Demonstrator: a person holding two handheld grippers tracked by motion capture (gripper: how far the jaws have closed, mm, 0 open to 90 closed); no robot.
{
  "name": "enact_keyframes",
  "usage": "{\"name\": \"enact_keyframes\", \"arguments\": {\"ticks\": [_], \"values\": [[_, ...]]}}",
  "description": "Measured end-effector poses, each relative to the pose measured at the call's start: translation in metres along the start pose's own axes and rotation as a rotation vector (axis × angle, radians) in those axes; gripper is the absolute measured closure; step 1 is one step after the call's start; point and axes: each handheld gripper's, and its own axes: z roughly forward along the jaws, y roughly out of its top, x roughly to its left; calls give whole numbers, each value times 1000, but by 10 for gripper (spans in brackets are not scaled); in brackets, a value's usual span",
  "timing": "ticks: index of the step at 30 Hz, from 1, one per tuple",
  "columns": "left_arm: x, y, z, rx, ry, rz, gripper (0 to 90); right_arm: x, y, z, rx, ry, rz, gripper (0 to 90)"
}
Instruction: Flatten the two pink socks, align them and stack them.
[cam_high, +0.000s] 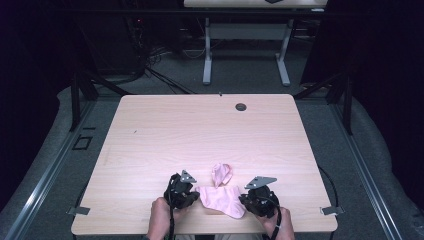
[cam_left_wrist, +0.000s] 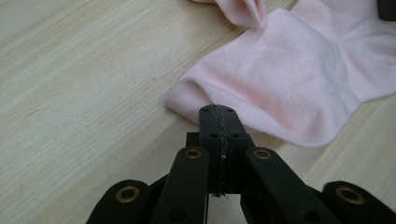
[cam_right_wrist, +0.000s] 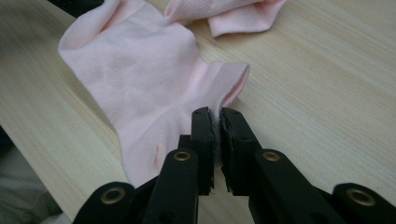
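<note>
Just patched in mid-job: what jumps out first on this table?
Two pink socks near the table's front edge: the flat sock lies between the two grippers, and the crumpled sock sits just behind it. The right gripper is shut on the flat sock's cloth, while the left gripper is shut at its other end; whether it pinches cloth is unclear.

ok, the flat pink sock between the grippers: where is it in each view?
High view: flat pink sock near the table's front edge, between the two grippers.
Left gripper view: flat pink sock at upper right, its edge at the shut jaw tips.
Right gripper view: flat pink sock at upper left, a bit of fabric pinched in the jaws.
Shared landmark: the crumpled pink sock just beyond it, at the top edge of both gripper views.
</note>
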Motion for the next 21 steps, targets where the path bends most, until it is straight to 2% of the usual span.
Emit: {"name": "enact_keyframes", "arguments": {"ticks": [3,4,7,9,11,12,14,17,21], "values": [[3,-5,-9,-30,6,-11,897,-5,-1,-2,14,-12,4,827],[5,-7,-14,-46,26,-19,855,-6,-2,-1,11,-18,9,799],[11,-16,-25,-100,74,-36,491,-12,-1,-3,-6,-18,26,574],[18,-26,-30,-140,122,-57,332,-13,3,-7,-25,-14,28,470],[24,-33,-31,-143,158,-60,185,-12,15,-13,-57,-18,11,335],[27,-36,-30,-143,176,-55,185,-12,15,-13,-57,-18,11,335],[32,-44,-28,-149,213,-59,144,-11,26,-15,-63,-13,-17,263],[38,-53,-23,-139,247,-74,36,-7,45,-14,-89,-6,-41,255],[40,-60,-19,-146,290,-66,2,0,72,-4,-81,-6,-69,293]]}}
